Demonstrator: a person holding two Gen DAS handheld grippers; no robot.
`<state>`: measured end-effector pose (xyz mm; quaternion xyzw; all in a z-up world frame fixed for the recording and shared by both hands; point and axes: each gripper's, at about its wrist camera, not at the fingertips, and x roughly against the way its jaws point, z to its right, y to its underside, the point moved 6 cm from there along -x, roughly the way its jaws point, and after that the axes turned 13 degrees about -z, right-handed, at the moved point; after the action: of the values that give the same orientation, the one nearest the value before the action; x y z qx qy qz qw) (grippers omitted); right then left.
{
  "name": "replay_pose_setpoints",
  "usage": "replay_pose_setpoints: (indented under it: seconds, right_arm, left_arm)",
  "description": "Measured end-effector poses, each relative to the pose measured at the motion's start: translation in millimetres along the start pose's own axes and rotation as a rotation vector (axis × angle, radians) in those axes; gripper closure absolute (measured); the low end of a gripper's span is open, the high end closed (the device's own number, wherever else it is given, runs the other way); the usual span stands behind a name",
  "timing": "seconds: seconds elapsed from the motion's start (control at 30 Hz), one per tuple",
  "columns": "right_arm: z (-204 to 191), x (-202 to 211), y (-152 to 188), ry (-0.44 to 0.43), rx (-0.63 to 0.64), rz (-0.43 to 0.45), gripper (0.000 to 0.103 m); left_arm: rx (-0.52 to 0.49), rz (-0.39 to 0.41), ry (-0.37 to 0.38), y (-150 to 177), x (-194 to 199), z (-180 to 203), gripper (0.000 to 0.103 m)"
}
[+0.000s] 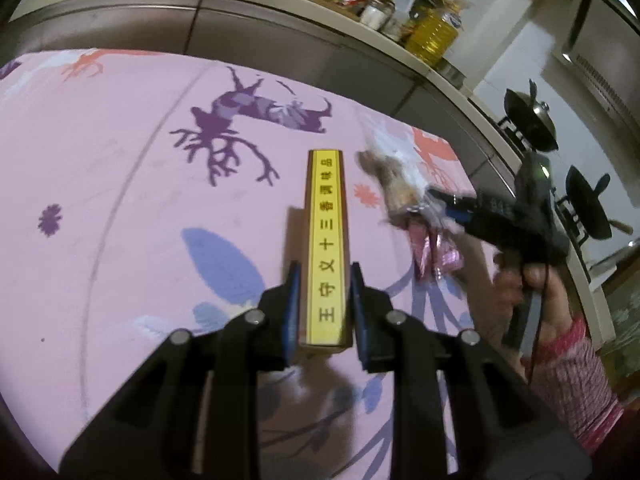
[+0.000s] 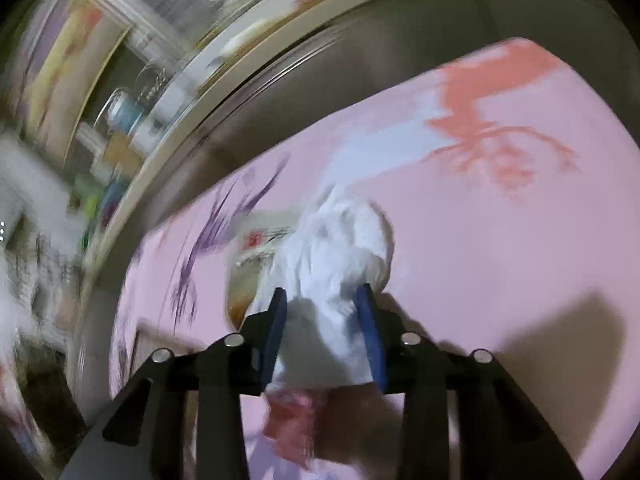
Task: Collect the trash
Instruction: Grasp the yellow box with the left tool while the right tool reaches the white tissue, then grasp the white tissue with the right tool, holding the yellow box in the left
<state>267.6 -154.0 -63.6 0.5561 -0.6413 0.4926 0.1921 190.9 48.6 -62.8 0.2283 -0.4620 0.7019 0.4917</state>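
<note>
the left gripper (image 1: 323, 300) is closed down narrow on a long, slim yellow-and-brown cardboard box (image 1: 325, 248) printed with black characters; both blue pads press its long sides, and the box runs straight out past the fingertips above the pink tablecloth with purple and coral deer print (image 1: 120, 184). whether the box holds anything cannot be told.

to the right of those fingers, the right gripper (image 1: 434, 210), blurred, carries a bundle of trash. in its own view the right gripper (image 2: 322, 320) is partly closed, its pads squeezing a crumpled white paper tissue (image 2: 340, 256) that bulges out beyond the fingertips. a clear plastic wrapper with a red mark (image 2: 256, 248) sits left of the fingers against the tissue, and a crinkled pink foil wrapper (image 2: 292, 420) hangs below them.
</note>
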Motion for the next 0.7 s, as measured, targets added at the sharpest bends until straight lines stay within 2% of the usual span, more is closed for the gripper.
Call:
replay_pose_setpoints:
  seconds: [0.13,0.27,0.37,0.47,0.7]
  right_arm:
    - [-49,-4,55,-0.030,0.135,-0.065,0.074]
    - [-60,11,84,0.018,0.156,-0.011,0.074]
    - [-43,28,82,-0.003,0.069,0.050,0.072]
    - [-25,33,70,-0.029,-0.048,0.090,0.050]
    - [-24,9,46,-0.025,-0.114,0.057,0.049]
  left_arm:
    - [0.001,0.007,0.021,-2,5,0,0.081]
    - [-0.012,0.010,0.026,-1,7,4,0.081]
    - [-0.015,0.009,0.027,-1,8,6,0.081]
    - [-0.016,0.003,0.020,0,6,5,0.081]
    - [0.008,-0.034,0.027,1,-7,2,0.080]
